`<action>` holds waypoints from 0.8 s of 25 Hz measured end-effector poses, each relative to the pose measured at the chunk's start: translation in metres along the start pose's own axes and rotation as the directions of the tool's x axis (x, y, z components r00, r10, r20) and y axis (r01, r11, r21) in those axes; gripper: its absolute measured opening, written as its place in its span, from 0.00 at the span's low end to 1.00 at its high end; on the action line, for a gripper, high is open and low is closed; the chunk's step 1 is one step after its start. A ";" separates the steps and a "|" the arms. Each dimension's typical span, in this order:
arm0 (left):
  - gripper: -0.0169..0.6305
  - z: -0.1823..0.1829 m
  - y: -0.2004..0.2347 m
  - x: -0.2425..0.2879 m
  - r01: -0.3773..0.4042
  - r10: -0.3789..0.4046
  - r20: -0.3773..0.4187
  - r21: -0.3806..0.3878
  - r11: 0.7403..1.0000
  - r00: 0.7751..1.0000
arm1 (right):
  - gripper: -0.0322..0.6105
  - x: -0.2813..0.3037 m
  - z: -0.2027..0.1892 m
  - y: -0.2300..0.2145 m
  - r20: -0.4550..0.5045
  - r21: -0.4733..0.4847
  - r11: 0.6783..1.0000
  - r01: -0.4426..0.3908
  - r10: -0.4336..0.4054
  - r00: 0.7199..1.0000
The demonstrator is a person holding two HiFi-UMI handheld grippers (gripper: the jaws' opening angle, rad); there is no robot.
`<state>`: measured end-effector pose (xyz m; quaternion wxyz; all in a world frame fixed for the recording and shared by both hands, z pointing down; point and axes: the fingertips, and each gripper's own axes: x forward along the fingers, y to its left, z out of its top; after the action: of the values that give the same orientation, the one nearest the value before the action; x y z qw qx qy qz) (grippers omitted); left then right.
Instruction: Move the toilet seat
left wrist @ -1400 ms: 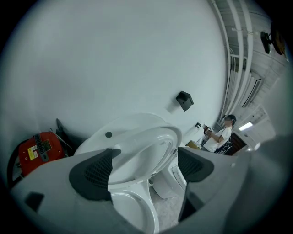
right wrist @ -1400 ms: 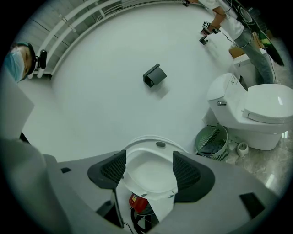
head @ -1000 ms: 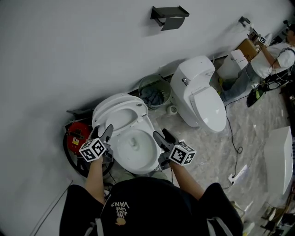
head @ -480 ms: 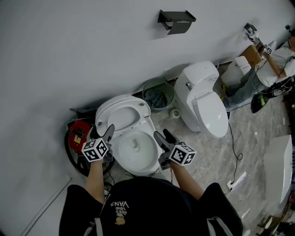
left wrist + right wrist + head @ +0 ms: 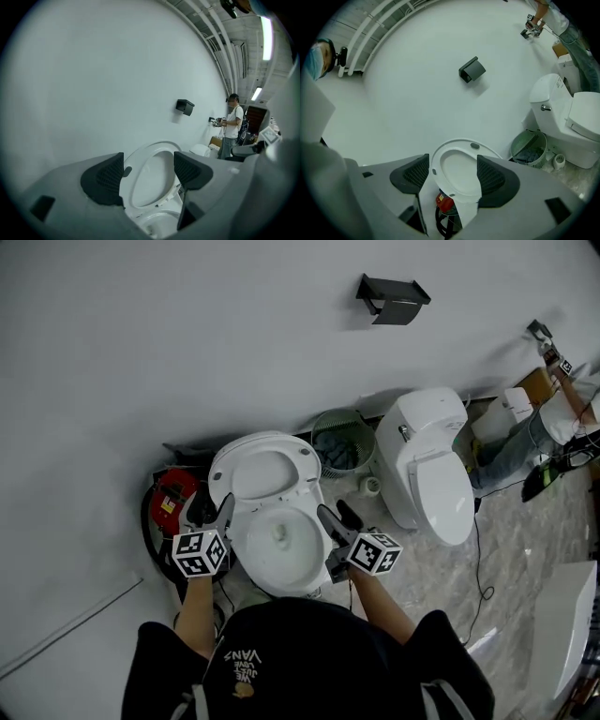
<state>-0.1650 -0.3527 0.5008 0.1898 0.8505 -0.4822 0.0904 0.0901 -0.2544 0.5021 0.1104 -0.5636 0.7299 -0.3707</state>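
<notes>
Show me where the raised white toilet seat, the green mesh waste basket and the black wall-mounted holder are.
Raised white toilet seat [image 5: 267, 441], head view, on the top arc of its ring.
Green mesh waste basket [image 5: 339, 421], head view, on its inner mesh wall.
Black wall-mounted holder [image 5: 394, 298], head view, on its front face.

raised toilet seat [image 5: 265, 441] flat against wall [image 5: 187, 334]; bowl [image 5: 246, 549] top open; red appliance [image 5: 172, 502] crowds bowl's left side; waste basket [image 5: 342, 442] fills gap before second toilet [image 5: 433, 460].

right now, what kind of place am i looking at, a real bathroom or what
Likely a mock-up or test space, not a home bathroom: an open toilet and a closed toilet stand along one bare wall, a waste basket between them, and another person works further along.
</notes>
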 end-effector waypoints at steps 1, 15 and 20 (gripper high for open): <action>0.53 0.000 -0.002 -0.006 -0.012 0.012 0.008 0.001 1.000 1.000 | 0.52 -0.001 0.000 0.001 -0.006 -0.009 1.000 -0.009 0.009 1.000; 0.31 -0.010 -0.051 -0.076 -0.075 0.074 0.058 0.028 0.997 0.996 | 0.44 -0.027 -0.003 0.015 -0.076 -0.104 0.988 -0.113 0.105 0.991; 0.20 -0.014 -0.069 -0.101 -0.123 0.120 0.088 0.030 0.992 0.989 | 0.38 -0.040 -0.005 0.014 -0.104 -0.139 0.979 -0.146 0.133 0.986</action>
<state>-0.1576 -0.2359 0.4631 0.1483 0.8258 -0.5391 0.0736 0.0911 -0.2147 0.4858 0.0600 -0.4995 0.7973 -0.3336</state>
